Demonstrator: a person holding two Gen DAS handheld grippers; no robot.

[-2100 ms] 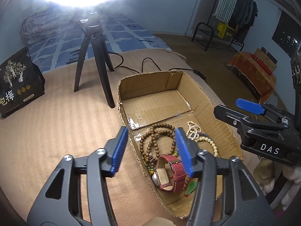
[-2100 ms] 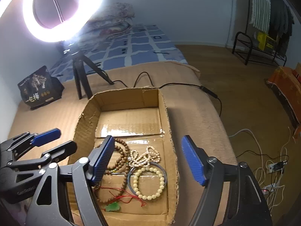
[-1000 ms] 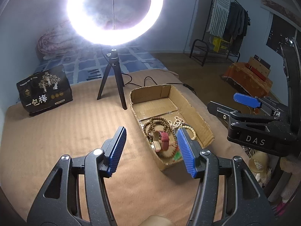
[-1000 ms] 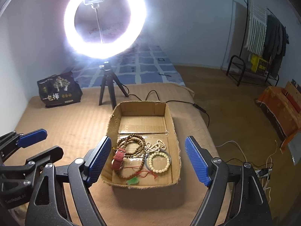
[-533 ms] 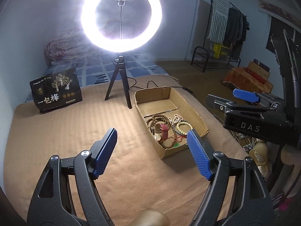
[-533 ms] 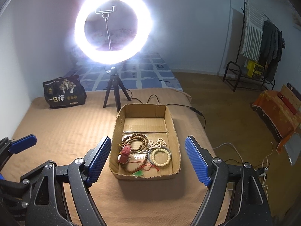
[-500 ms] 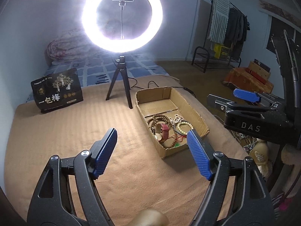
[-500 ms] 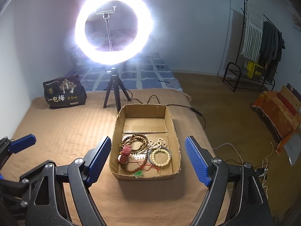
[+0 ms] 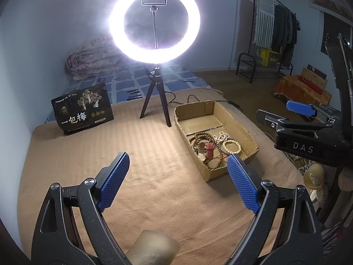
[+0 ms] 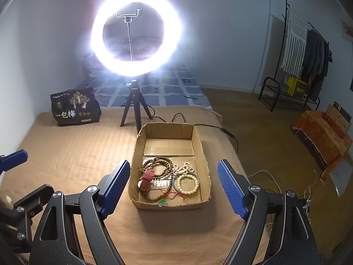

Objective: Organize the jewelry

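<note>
Since every piece already lies heaped in the cardboard box (image 10: 204, 152) at frame centre, both the left gripper (image 9: 176, 182) and right gripper (image 10: 173, 186) hang above the bed, jaws apart and empty, apparently finished.

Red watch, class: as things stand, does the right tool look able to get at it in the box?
Probably yes. The right tool is open and empty, facing the open-topped cardboard box. The red watch lies uppermost on the brown beads, with nothing covering it.
</note>
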